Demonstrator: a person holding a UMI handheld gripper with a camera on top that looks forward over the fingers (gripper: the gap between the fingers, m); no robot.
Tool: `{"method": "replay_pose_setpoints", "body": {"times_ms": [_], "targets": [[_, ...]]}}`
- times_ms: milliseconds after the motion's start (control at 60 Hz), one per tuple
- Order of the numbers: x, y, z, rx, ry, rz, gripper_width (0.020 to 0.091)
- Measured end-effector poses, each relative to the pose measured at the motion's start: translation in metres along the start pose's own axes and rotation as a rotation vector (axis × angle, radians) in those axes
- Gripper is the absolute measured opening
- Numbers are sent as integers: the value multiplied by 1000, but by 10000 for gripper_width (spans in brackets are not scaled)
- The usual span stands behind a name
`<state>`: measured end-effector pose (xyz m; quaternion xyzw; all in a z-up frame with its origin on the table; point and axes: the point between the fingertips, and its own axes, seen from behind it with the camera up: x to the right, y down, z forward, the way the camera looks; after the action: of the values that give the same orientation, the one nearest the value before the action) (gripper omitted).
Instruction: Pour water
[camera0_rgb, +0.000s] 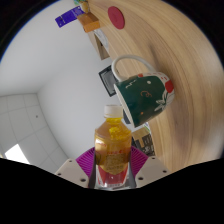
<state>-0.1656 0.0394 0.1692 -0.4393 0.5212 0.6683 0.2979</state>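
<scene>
Wooden table (175, 40); bottle (113, 150) in claw (113, 172)

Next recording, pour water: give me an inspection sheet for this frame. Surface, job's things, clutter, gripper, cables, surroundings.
Surface: light wooden table, seen tilted.
Job's things: bottle with an orange label and yellowish liquid, cap end toward the camera; green mug with white rim and handle just beyond it, on the table.
Clutter: red disc; purple and orange items at the table's far end; a small dark card beside the mug.
Gripper: gripper shut on the bottle, a pad on each side.
Cables: nothing seen.
Surroundings: white wall and pale floor.
</scene>
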Motion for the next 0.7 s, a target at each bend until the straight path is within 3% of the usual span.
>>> {"method": "replay_pose_setpoints", "body": {"times_ms": [133,200,317,467,550,650,700], "targets": [[-16,23,-4,-79,-12,-185,470],[-48,29,-13,-82,-65,-434,471],[-147,5,-40,23,-187,-973,473],[-222,-73,-70,280,-187,-1628,472],[-235,-127,-71,358,-74,-1830,470],[-186,-207,-60,301,116,-1942,471],[-166,-225,-57,261,243,-1927,473]]}}
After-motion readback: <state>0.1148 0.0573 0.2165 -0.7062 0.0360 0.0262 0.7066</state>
